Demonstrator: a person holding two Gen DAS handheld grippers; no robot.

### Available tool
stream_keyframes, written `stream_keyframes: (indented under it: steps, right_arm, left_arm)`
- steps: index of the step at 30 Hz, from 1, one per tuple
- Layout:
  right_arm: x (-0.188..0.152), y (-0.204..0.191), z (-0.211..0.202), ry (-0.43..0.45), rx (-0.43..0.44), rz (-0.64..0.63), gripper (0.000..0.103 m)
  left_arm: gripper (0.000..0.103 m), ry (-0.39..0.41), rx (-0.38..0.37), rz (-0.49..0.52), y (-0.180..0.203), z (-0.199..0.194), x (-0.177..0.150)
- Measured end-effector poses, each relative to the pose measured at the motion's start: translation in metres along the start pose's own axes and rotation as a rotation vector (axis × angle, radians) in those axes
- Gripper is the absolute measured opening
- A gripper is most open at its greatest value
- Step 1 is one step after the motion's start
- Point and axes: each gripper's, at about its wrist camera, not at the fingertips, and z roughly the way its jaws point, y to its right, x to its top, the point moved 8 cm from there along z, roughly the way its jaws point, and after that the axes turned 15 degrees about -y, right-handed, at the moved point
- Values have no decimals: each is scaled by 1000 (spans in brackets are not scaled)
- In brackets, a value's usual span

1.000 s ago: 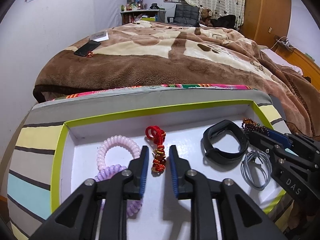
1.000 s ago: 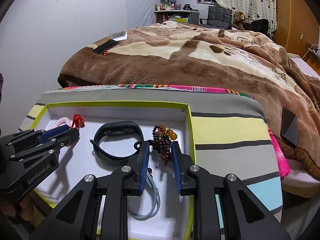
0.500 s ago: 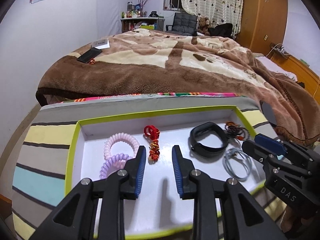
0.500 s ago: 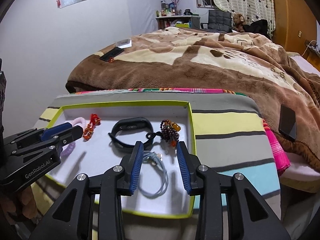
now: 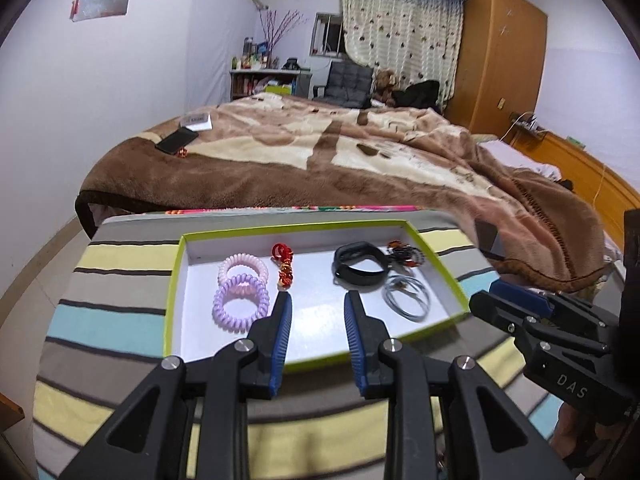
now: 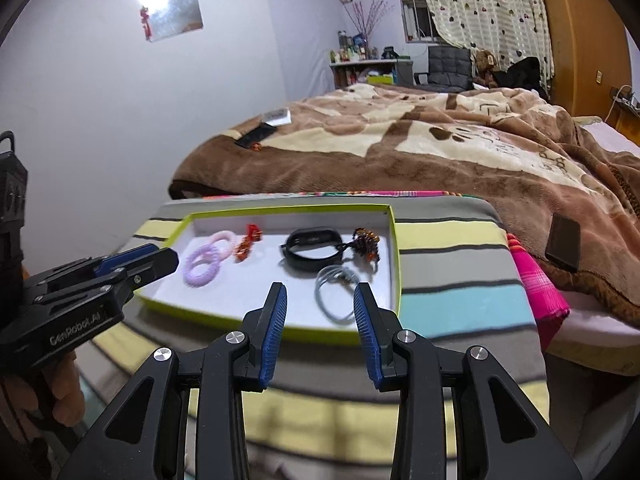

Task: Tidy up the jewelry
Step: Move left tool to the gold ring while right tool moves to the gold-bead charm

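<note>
A shallow white tray with a green rim [image 5: 436,254] [image 6: 394,240] lies on a striped cushion. Inside lie two coil hair ties, pink and purple [image 5: 239,292] [image 6: 202,262], a red knot charm [image 5: 284,266] [image 6: 247,243], a black wristband [image 5: 360,266] [image 6: 312,249], a dark bead bracelet [image 5: 404,254] [image 6: 366,242] and a grey ring [image 5: 406,298] [image 6: 336,290]. My left gripper [image 5: 318,300] hangs open above the tray's near edge, nothing between its fingers. My right gripper [image 6: 320,292] is open too, empty, above the near right part of the tray.
The striped cushion [image 5: 120,308] stands against a bed with a brown blanket [image 5: 320,160]. A phone [image 5: 176,140] and a white box lie on the bed's far left; a dark flat device [image 6: 564,242] lies on the blanket at right. A hand [image 6: 60,396] grips the left tool.
Both grippers have pulled back and up from the tray and widened. The red charm and the bead bracelet, earlier between the fingers, now lie free in the tray.
</note>
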Motion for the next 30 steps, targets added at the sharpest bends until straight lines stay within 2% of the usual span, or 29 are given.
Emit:
stream_keyframes:
  steps: [5,14,23,30]
  right_arm:
    - [-30,-11,-30,29,22,-12,36]
    - [-77,-32,-62,45,43,-50,36]
    - [-108,-37,-74,42,28,-65,36]
    - [-125,-32,-73,24,22,-53,36]
  left_arm:
    - [28,43,-14,0,3,-29,-25]
    - [28,53,-37,-7,7,-58,-73]
    - [28,31,-15,16,4,-67,-117]
    - [28,24,-18,23,4,-75,-134]
